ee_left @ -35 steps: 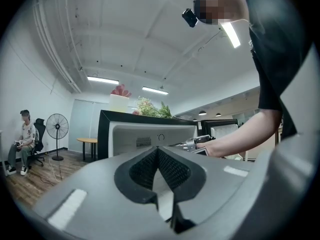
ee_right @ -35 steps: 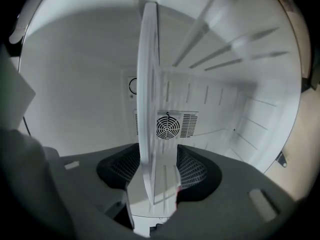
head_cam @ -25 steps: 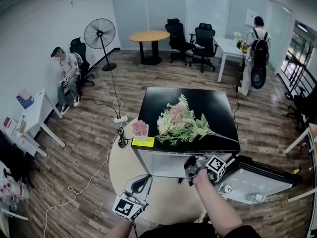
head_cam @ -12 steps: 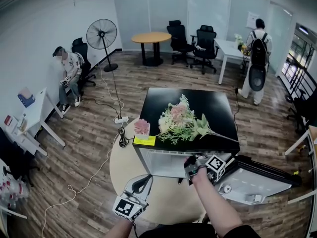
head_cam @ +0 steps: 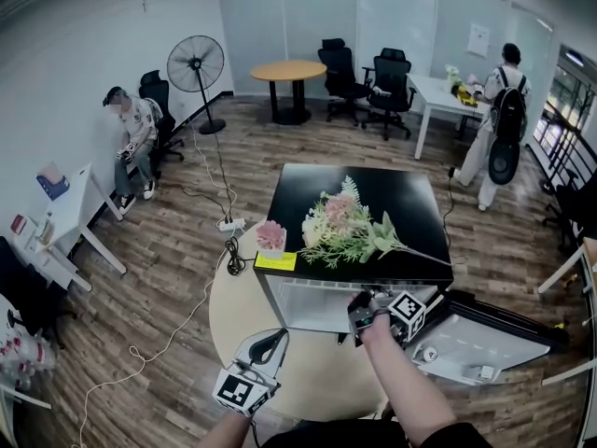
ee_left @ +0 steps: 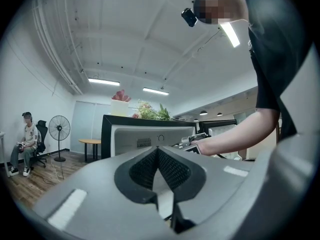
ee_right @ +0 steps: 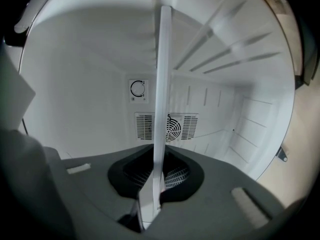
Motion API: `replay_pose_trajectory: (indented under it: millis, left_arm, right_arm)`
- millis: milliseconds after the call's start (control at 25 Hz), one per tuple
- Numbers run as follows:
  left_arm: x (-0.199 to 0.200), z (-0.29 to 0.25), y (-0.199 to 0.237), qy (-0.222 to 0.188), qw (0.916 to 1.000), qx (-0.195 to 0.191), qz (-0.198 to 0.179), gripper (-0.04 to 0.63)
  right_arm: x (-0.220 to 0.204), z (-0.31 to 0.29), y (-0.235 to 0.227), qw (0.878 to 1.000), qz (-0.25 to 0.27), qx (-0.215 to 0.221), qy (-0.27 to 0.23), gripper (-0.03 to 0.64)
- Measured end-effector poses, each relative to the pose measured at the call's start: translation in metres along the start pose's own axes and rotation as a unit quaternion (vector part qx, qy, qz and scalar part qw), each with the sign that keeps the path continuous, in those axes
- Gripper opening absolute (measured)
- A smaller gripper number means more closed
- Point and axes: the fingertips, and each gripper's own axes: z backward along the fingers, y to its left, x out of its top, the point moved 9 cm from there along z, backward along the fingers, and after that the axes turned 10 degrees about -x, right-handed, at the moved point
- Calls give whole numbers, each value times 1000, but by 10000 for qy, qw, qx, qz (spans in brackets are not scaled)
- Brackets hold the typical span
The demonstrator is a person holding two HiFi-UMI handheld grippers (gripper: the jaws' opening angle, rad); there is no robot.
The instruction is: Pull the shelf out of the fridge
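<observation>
A small fridge (head_cam: 308,187) with a black top stands on the floor, its door (head_cam: 485,339) swung open to the right. My right gripper (head_cam: 359,314) reaches into the open front. In the right gripper view its jaws are shut on the front edge of the thin white shelf (ee_right: 162,84), which runs edge-on toward the back wall with the fan grille (ee_right: 170,127). My left gripper (head_cam: 264,343) hangs low in front of the fridge, apart from it, with its jaws shut (ee_left: 157,151) and nothing in them. From there the fridge (ee_left: 130,134) and my right forearm (ee_left: 225,139) are visible.
Artificial flowers (head_cam: 347,227) and a pink potted plant (head_cam: 270,236) lie on the fridge top. A round beige mat (head_cam: 233,315) lies under the fridge, with cables (head_cam: 229,250) at its left. A person sits at the left wall (head_cam: 131,133); another stands at the back right (head_cam: 504,124).
Both grippers stay where they were. The person at the back right has walked a little further right.
</observation>
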Motion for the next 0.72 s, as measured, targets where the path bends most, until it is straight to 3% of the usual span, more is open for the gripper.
replay_pose_trajectory:
  millis: [720]
  left_arm:
    - [3,-2,-3,-95,9999,-43,1,-1]
  right_arm:
    - [-13,22,-1,9998,-1,-174,-60,38]
